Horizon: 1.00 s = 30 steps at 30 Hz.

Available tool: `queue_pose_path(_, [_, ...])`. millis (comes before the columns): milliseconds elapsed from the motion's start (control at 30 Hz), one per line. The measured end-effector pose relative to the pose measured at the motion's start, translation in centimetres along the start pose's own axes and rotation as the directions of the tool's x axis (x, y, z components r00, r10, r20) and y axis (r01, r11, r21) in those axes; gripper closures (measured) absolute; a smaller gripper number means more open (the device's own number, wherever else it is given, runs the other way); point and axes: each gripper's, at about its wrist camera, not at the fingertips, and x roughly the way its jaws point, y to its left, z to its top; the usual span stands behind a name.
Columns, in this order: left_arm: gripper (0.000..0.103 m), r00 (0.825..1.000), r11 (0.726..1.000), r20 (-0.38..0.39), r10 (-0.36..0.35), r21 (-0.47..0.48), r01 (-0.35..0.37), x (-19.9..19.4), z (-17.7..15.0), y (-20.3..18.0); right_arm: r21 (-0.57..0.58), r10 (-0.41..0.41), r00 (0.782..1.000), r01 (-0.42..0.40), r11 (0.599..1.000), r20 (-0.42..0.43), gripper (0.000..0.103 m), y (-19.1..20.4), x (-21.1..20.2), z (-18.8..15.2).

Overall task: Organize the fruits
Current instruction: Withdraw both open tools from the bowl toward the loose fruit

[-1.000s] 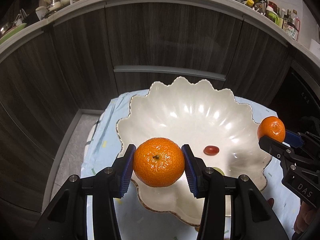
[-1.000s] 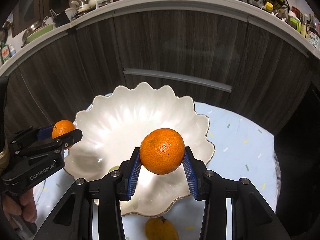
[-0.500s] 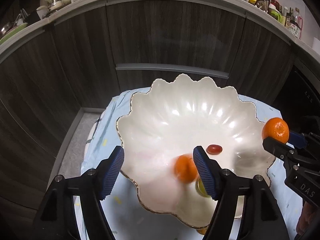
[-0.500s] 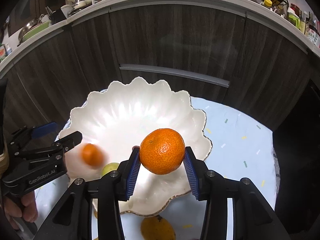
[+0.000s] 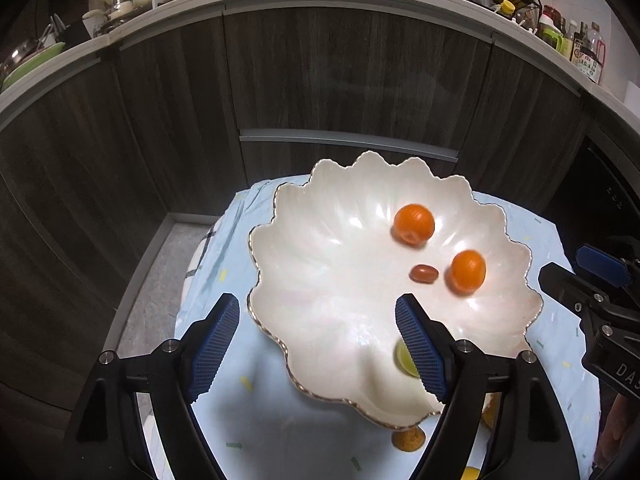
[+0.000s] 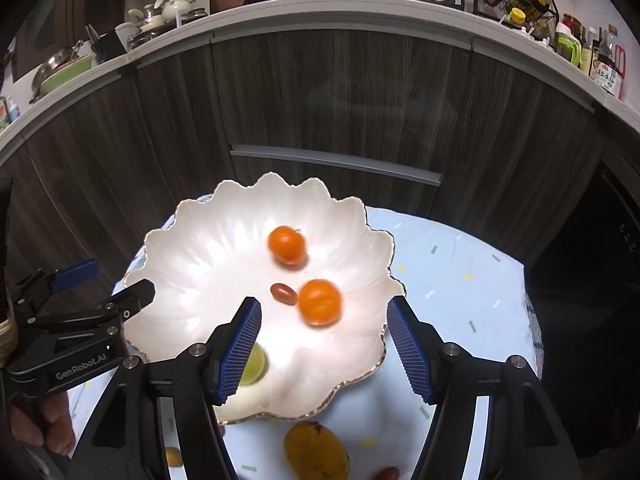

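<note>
A white scalloped bowl (image 5: 320, 280) (image 6: 192, 264) stands on a light blue cloth. In it lie two blurred mandarins (image 5: 414, 224) (image 5: 467, 271), also in the right wrist view (image 6: 286, 245) (image 6: 320, 302), a small red fruit (image 5: 424, 273) (image 6: 284, 293) and a green fruit (image 5: 404, 358) (image 6: 254, 364). My left gripper (image 5: 318, 346) is open and empty above the bowl's near rim. My right gripper (image 6: 324, 350) is open and empty above the bowl's near right rim.
On the cloth (image 6: 460, 280) below the bowl lie a yellow-orange mango-like fruit (image 6: 316, 452), a small orange fruit (image 6: 173, 456) and a reddish fruit (image 6: 388, 473). Dark wooden cabinets (image 5: 340, 88) stand behind, under a cluttered counter (image 6: 320, 4).
Both grippers have opened and dropped their mandarins, the left first and then the right. The two mandarins now roll in the bowl.
</note>
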Motion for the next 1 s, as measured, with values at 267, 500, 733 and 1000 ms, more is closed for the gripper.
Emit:
queue_pose_path(267, [0.021, 1.0, 1.0, 0.018, 0.005, 0.016, -0.005, -2.2, -0.6, -0.3, 0.012, -0.002, 1.0, 0.002, 1.0, 0.011, 0.037, -0.1, -1.8, -1.0])
queue_pose_path(500, [0.021, 0.999, 0.999, 0.042, 0.004, 0.041, -0.006, -4.3, -1.5, -0.6, 0.012, -0.011, 0.999, 0.01, 1.0, 0.032, 0.037, -0.1, -3.8, -1.7])
queue_pose_path(733, [0.021, 0.998, 0.998, 0.06, 0.004, 0.054, -0.007, -6.1, -2.3, -0.8, 0.016, -0.019, 0.999, 0.018, 1.0, 0.045, 0.037, -0.1, -5.5, -2.5])
queue_pose_path(1000, [0.021, 0.996, 0.997, 0.084, 0.007, 0.074, -0.013, -7.8, -3.1, -1.1, 0.019, -0.023, 0.999, 0.022, 1.0, 0.047, 0.037, -0.1, -6.6, -3.4])
